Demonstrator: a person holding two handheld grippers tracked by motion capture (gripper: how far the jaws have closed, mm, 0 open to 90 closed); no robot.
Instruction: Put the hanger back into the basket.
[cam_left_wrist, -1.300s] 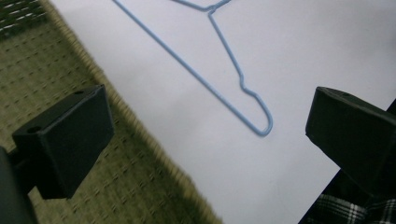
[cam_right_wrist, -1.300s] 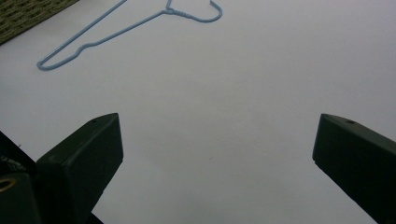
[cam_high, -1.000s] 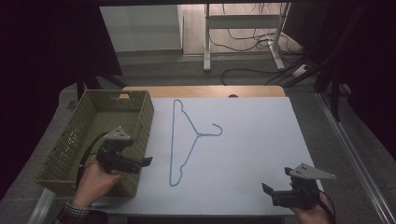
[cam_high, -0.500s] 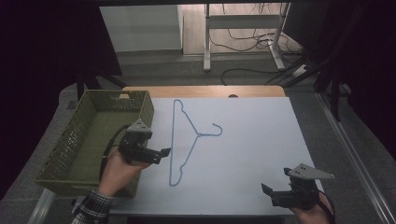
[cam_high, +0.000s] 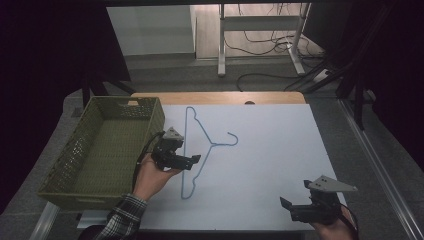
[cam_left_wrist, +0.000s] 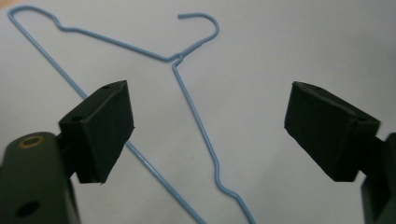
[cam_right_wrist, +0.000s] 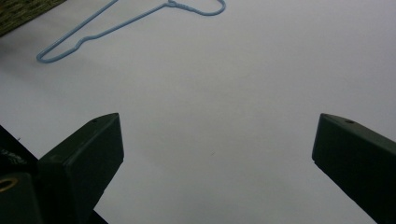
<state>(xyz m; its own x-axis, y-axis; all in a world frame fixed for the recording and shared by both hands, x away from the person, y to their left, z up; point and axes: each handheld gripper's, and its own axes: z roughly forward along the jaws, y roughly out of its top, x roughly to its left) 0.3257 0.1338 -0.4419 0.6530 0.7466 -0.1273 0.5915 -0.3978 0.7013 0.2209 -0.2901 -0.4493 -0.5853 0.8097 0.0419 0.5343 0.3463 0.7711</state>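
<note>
High view — left tool (cam_high: 192, 159) beside hanger (cam_high: 210, 145)

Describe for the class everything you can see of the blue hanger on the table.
The hanger is thin light-blue wire, bent into a triangle with notched shoulders and a twisted neck ending in an open hook. It lies flat on the white table, its hook pointing away from the green basket beside it. The left claw hovers open over its wire; no contact is visible.
</note>
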